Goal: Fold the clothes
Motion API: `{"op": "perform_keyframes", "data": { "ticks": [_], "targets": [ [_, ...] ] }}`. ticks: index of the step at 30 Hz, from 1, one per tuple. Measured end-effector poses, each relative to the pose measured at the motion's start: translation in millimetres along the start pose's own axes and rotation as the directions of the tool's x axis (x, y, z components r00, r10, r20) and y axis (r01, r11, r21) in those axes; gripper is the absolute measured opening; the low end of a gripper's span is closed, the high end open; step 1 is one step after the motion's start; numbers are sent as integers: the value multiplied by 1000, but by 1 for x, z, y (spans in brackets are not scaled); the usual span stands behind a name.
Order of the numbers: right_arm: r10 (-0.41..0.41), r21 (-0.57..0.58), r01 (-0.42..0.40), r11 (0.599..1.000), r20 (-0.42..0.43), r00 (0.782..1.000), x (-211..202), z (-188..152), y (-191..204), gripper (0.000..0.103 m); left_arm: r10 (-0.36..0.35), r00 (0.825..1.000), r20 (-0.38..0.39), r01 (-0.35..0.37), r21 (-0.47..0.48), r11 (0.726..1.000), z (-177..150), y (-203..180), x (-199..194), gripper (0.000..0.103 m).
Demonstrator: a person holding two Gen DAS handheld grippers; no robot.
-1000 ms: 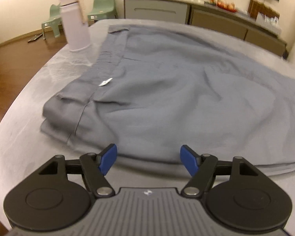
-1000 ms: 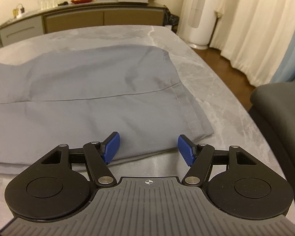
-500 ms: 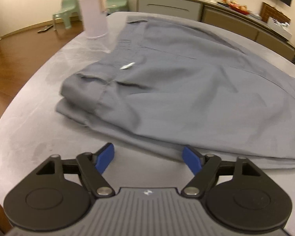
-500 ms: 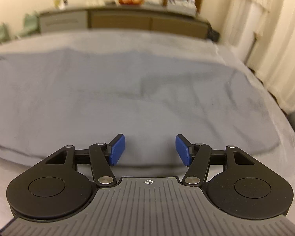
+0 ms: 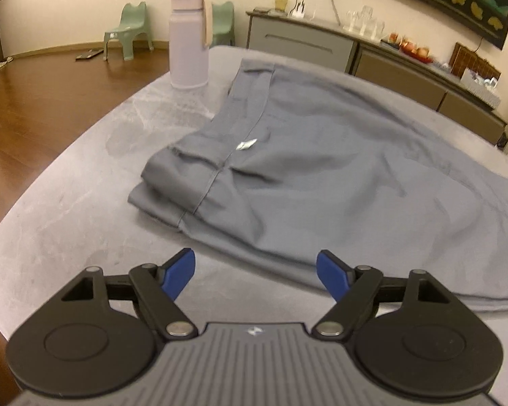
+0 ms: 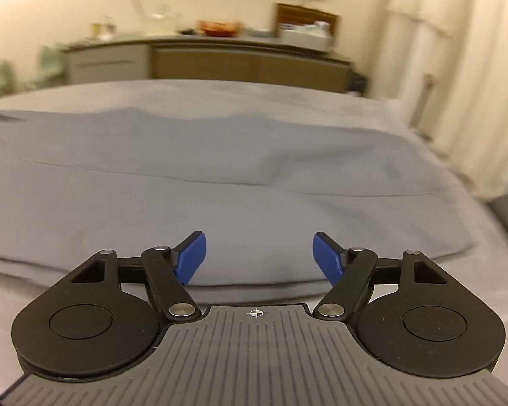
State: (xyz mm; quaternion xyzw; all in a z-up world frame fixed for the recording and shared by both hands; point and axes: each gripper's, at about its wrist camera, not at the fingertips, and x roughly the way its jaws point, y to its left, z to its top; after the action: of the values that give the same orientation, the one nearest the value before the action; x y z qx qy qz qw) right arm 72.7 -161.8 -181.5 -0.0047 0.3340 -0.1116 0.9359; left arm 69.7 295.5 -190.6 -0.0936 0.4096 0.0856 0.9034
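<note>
A grey garment (image 5: 321, 155), seemingly a pair of trousers or shorts, is spread flat across the middle of the grey marbled surface (image 5: 84, 209). In the left wrist view its waistband end, with a small white tag (image 5: 246, 144), is seen toward the left, and at least two layers are stacked there, so one lengthwise fold is judged to be already made. The rest of the cloth runs off to the right, where in the right wrist view its far right edge (image 6: 450, 203) lies close to the surface's edge. The garment is long and lightly creased, so further folds across its length are judged to remain; the task looks partly done at most.

The left gripper (image 5: 255, 272) is held just short of the garment's near edge, its blue fingers (image 5: 179, 272) wide apart with nothing between them but bare surface. The right gripper (image 6: 259, 258) is placed at the near edge further right; its jaws are opening, and only the cloth's edge is seen past them, ungripped.

Beyond the waistband a pale lilac bottle (image 5: 189, 39) is stood upright on the surface, apart from the cloth. Further off, a long sideboard (image 5: 372, 54) is set along the wall and small green chairs (image 5: 128, 28) on the wooden floor.
</note>
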Motion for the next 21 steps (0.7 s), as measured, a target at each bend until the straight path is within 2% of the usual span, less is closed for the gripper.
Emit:
{"op": "perform_keyframes", "data": {
  "ticks": [5,7,9,10,12,14,15,17,18,19,21],
  "targets": [
    [141,-72,-139,988,37,989,1,8,61,78,-39,998,56,36,52,998,9,-17,3,81],
    [173,-108,-168,980,43,984,7,12,78,80,-4,999,41,1,61,998,14,-19,19,80],
    [154,-114,-153,982,0,988,20,12,84,80,49,999,-12,-49,20,999,15,-11,34,77],
    [127,-108,-131,986,-39,991,30,9,82,81,56,998,-35,-57,-13,998,14,-3,40,76],
    [103,-21,-105,994,-67,992,38,6,60,91,31,999,-43,-34,-60,998,14,7,38,75],
    [39,-8,-40,999,-87,995,37,11,51,87,-29,1000,12,30,-94,995,15,18,16,77],
    [21,-29,-23,999,-70,997,30,14,55,74,-60,997,51,66,-124,990,15,25,3,80],
    [28,-102,-27,994,1,1000,8,21,78,75,-96,991,97,116,-230,966,13,48,-12,94],
    [67,-167,-59,984,41,997,-7,23,104,77,-113,990,88,133,-284,949,12,57,-8,96],
    [121,-238,-101,966,74,990,-24,24,135,80,-130,988,78,149,-338,929,11,66,-3,97],
    [268,-377,-212,902,104,958,-54,19,210,88,-166,984,59,175,-442,880,8,85,7,97]
  ]
}}
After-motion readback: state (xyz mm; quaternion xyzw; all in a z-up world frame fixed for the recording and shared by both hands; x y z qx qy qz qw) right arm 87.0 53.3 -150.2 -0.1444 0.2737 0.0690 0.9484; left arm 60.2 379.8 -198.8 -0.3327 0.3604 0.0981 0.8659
